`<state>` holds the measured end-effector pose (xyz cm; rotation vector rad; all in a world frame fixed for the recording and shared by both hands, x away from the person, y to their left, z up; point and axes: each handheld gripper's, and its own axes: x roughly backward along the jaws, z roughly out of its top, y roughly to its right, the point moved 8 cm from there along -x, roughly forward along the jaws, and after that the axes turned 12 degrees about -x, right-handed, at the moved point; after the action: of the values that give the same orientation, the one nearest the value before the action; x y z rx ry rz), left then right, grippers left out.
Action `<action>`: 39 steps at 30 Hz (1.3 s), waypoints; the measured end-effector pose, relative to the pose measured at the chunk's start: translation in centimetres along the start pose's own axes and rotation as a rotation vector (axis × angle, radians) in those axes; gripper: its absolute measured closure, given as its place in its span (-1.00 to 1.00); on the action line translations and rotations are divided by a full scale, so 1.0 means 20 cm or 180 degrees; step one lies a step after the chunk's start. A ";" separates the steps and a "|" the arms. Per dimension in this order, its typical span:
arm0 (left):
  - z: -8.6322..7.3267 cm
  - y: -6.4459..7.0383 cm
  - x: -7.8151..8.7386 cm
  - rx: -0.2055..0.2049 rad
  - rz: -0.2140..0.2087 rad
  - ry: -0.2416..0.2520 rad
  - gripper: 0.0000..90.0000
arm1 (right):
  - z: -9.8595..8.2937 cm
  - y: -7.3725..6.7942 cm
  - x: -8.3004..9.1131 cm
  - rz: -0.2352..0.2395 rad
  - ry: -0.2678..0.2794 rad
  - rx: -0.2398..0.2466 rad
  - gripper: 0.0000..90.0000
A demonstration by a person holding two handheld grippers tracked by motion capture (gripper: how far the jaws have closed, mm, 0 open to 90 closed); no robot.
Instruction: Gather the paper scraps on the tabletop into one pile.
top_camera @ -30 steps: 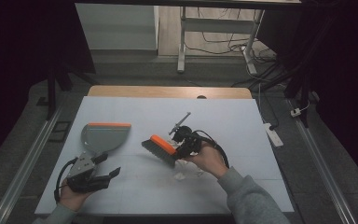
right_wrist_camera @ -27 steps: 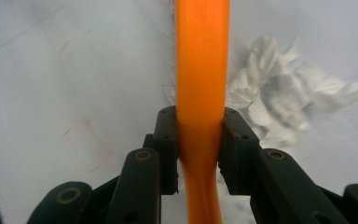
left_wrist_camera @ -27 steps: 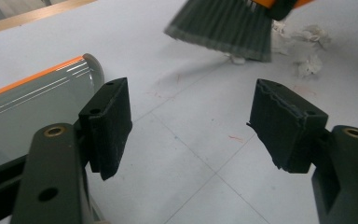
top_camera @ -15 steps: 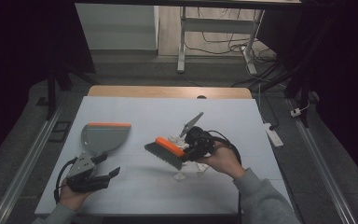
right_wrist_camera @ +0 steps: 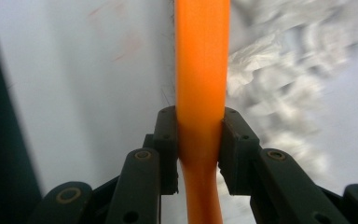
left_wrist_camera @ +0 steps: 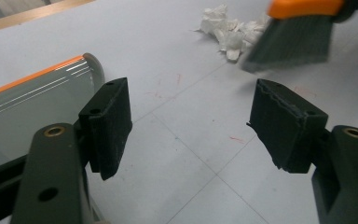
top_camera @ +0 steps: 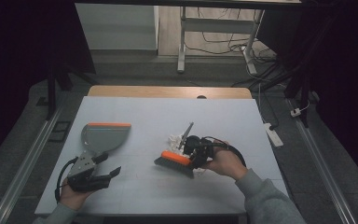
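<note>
A hand brush [top_camera: 173, 161] is held on the white bench [top_camera: 242, 116], its orange back clamped in the right gripper [right_wrist_camera: 199, 140], beside a heap of paper scraps [top_camera: 173, 139]. The sweeping step is judged under way; next, the scraps are to be pushed towards the dustpan [top_camera: 103, 135], near which the left gripper [left_wrist_camera: 191, 126] is held with jaws wide apart and empty.

Both black two-jaw grippers, the left gripper [top_camera: 103, 172] and right gripper [top_camera: 192, 157], trail looped black cables. The jaws carry brass-ringed screw holes. Both sleeves [top_camera: 265, 200] are grey.

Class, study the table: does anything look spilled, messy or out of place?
Yes. A loose heap of crumpled white paper scraps lies scattered on the table, just beyond the brush held by the right gripper. The dustpan sits apart to the left.
</note>
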<state>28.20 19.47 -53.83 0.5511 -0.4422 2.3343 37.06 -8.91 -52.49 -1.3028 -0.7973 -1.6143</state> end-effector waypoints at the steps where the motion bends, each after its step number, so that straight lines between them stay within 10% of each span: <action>1: 0.00 0.00 0.00 0.0005 -0.0001 0.0001 -0.33 | 0.02 0.02 0.00 -0.0080 0.0041 0.0008 0.55; 12: 0.00 0.00 0.00 0.0005 -0.0004 0.0010 -0.33 | -0.14 0.04 0.21 0.0103 0.0568 -0.0206 0.55; 16: 0.01 0.00 0.00 -0.0009 -0.0009 0.0007 -0.33 | -0.31 0.10 0.27 0.0100 0.0457 -0.0302 0.55; 22: 0.01 0.00 -0.02 -0.0007 -0.0021 -0.0009 -0.33 | -0.46 0.10 0.22 0.0130 0.0044 0.0124 0.55; 34: 0.00 -0.01 -0.02 0.0010 -0.0018 -0.0021 -0.33 | -0.27 0.21 0.09 0.0034 -0.0237 0.0359 0.55; 39: 0.00 0.00 -0.02 0.0007 -0.0023 -0.0018 -0.33 | -0.19 0.28 0.11 -0.0149 0.0057 0.0366 0.55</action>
<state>28.54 19.29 -53.97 0.5598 -0.4397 2.3270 40.64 -15.04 -51.63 -1.1949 -0.9022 -1.5904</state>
